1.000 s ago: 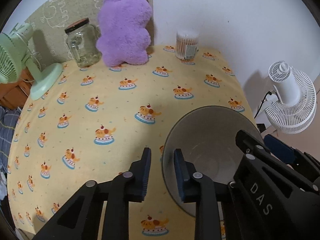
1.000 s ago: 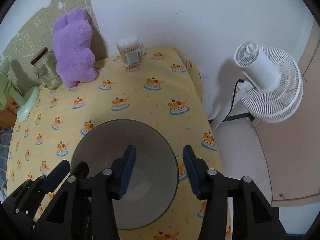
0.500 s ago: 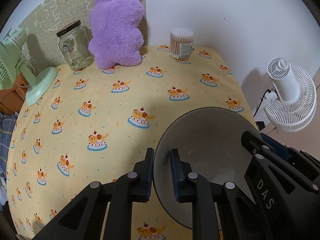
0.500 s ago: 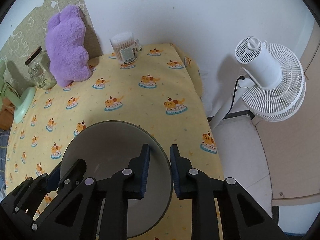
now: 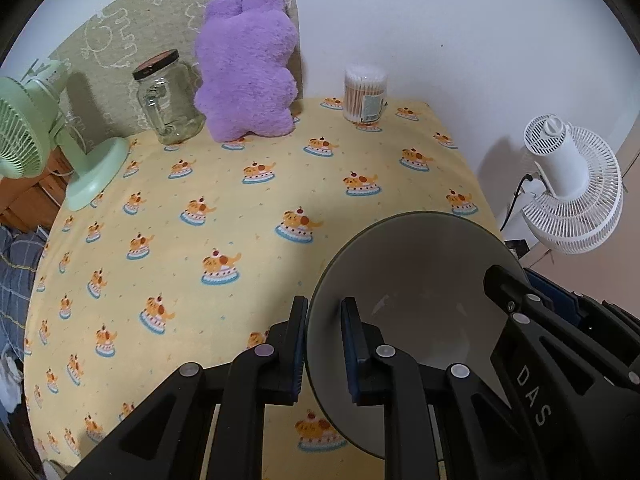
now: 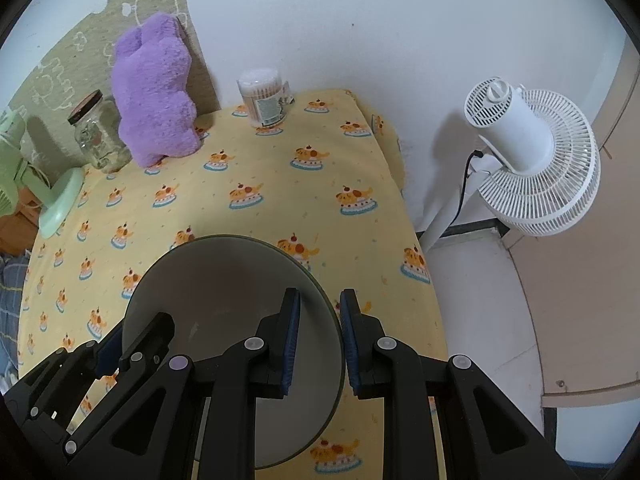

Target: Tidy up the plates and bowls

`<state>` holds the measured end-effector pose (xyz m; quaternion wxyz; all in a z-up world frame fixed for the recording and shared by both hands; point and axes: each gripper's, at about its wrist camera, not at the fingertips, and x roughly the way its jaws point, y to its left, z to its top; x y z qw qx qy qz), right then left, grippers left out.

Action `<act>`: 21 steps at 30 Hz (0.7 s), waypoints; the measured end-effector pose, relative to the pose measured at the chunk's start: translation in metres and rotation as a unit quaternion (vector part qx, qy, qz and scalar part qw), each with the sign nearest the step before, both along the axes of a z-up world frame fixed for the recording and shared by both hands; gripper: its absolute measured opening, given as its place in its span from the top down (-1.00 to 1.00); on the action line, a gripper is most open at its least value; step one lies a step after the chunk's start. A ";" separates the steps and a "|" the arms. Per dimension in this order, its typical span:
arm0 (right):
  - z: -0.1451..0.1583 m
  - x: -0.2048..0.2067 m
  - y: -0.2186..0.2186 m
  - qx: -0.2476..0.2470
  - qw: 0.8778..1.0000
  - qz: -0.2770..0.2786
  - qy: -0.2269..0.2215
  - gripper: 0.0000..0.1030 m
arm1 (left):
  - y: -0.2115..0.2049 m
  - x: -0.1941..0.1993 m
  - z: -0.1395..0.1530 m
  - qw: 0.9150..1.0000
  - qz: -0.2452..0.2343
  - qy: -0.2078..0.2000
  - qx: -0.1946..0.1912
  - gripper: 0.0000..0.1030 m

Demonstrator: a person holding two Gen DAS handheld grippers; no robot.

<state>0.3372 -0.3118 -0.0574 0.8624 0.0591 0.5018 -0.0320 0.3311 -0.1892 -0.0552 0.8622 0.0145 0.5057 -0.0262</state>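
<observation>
Grey and matte, the bowl (image 5: pixel 420 276) sits at the near right corner of the yellow tablecloth (image 5: pixel 240 240) with its cartoon cake print, and both tools have hold of it; the left gripper (image 5: pixel 324 344) pinches the bowl's left rim, one blue-padded finger outside the wall and one inside, closed down on it; the right gripper (image 6: pixel 319 340) does the same on the opposite rim, its inner finger within the bowl (image 6: pixel 224 300) and its outer finger just beyond the edge, drawn together onto the wall. Whether the bowl rests on the cloth or hangs just above it I cannot tell; its inside looks bare.

Taking the bowl as the mark: far behind it, against the white wall, stands a clear tub of cotton swabs (image 5: pixel 365 94); to the left of that leans a purple plush toy (image 5: pixel 246 84); further left a glass jar (image 5: pixel 170 100) with a dark lid; further left again, at the cloth's edge, a pale green desk fan (image 5: pixel 44 136). To the bowl's right, off the table, stands a white floor fan (image 6: pixel 532 160) with its black cord hanging down.
</observation>
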 end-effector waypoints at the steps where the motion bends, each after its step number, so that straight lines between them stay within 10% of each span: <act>1: 0.002 -0.003 0.001 0.001 1.000 0.000 0.000 0.53 | 0.001 -0.003 0.002 1.000 0.000 -0.001 0.000 0.73; 21: 0.050 -0.088 0.067 -0.008 0.999 -0.008 -0.033 0.53 | 0.073 -0.081 0.045 0.999 -0.012 -0.032 -0.018 0.73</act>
